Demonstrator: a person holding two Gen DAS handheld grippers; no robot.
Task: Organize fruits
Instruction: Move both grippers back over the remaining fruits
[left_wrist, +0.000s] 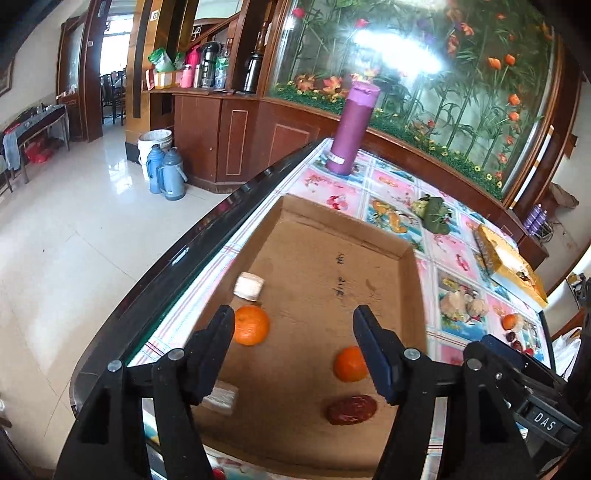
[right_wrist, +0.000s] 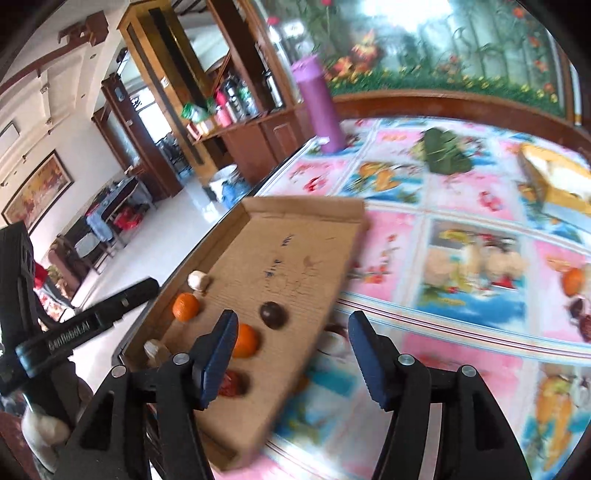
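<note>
Above the shallow cardboard tray (left_wrist: 388, 236) on the patterned counter (left_wrist: 406, 192), the left gripper (left_wrist: 293, 336) tilts downward with jaws spread and empty. Beside it, the right gripper (right_wrist: 291, 343) angles down over the tray's edge, likewise parted and holding nothing. Inside lie two round tangerines (left_wrist: 250, 325), a wrinkled red date (left_wrist: 351, 409), a dark round fruit (right_wrist: 273, 315) and pale wrapped pieces (left_wrist: 249, 286).

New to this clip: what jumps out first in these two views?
The shallow cardboard tray at the table's left edge, holding two oranges and a dark red fruit. Behind it, a tall purple flask stands near the table's far corner, before a big glass panel of artificial flowers. Both claws, left and right, hang open and empty, with no fruit between their pads.
</note>
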